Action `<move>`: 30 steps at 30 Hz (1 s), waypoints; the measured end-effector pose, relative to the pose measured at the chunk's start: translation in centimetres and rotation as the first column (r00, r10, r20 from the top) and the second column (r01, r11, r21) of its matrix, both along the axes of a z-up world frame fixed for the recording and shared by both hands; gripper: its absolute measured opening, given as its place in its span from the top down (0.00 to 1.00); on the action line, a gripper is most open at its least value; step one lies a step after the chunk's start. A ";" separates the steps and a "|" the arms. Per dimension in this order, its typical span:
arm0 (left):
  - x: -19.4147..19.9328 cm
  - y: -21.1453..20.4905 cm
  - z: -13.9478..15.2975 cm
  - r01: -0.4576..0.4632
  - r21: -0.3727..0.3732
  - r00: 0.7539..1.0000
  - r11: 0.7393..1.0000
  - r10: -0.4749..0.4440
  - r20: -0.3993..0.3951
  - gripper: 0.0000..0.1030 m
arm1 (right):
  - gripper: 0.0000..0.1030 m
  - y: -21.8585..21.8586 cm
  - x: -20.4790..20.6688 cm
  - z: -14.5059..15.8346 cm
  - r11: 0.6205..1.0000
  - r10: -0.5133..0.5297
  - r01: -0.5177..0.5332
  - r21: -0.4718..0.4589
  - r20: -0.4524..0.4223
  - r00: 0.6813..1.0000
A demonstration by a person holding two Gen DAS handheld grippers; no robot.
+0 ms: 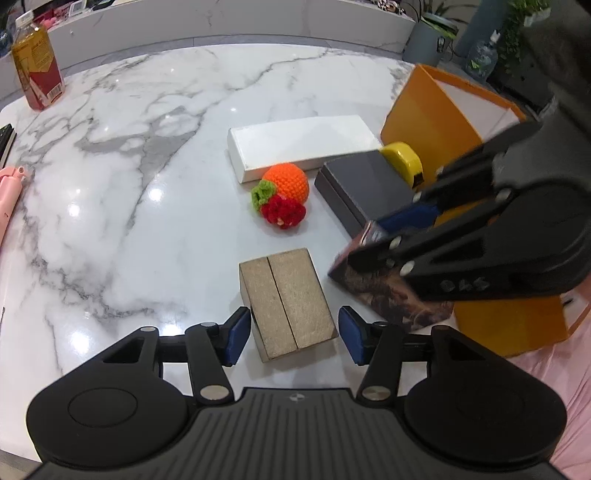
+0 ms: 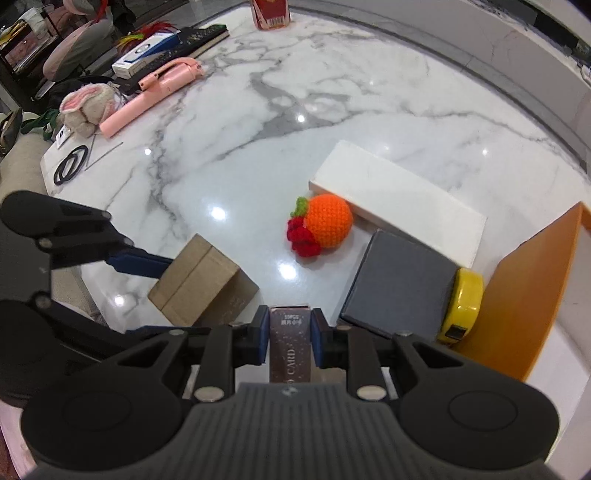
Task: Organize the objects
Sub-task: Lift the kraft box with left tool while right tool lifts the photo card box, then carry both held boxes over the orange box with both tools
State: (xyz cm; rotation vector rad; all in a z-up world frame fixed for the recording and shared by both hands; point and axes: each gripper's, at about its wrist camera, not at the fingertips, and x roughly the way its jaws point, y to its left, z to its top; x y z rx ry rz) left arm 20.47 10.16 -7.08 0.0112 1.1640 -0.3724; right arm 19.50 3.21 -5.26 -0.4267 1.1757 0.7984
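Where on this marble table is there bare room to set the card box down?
Widest bare marble table: between the pink stick and the white flat box. A smaller patch: between the brown cardboard box and the orange crocheted ball. Crowded: the grey box, yellow tape measure and orange bin.

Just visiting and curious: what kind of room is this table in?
Probably a home living room: a marble table with a plush rabbit, a remote control and potted plants behind.
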 end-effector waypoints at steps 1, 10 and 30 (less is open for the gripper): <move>0.2 0.1 0.2 -0.011 -0.009 1.000 1.000 0.011 -0.002 0.37 | 0.77 -0.1 0.2 -0.3 1.000 -0.007 0.007 -0.004 -0.013 1.000; 1.8 -0.1 -0.1 -0.016 0.020 0.999 1.000 0.017 -0.028 0.39 | 0.73 -0.7 0.2 -0.4 1.000 -0.025 0.024 -0.020 -0.047 0.999; -0.6 -1.1 4.1 -0.057 -0.034 0.994 0.998 0.060 0.091 0.45 | 0.77 -5.9 -3.4 3.8 0.979 -0.111 0.103 0.175 0.036 0.993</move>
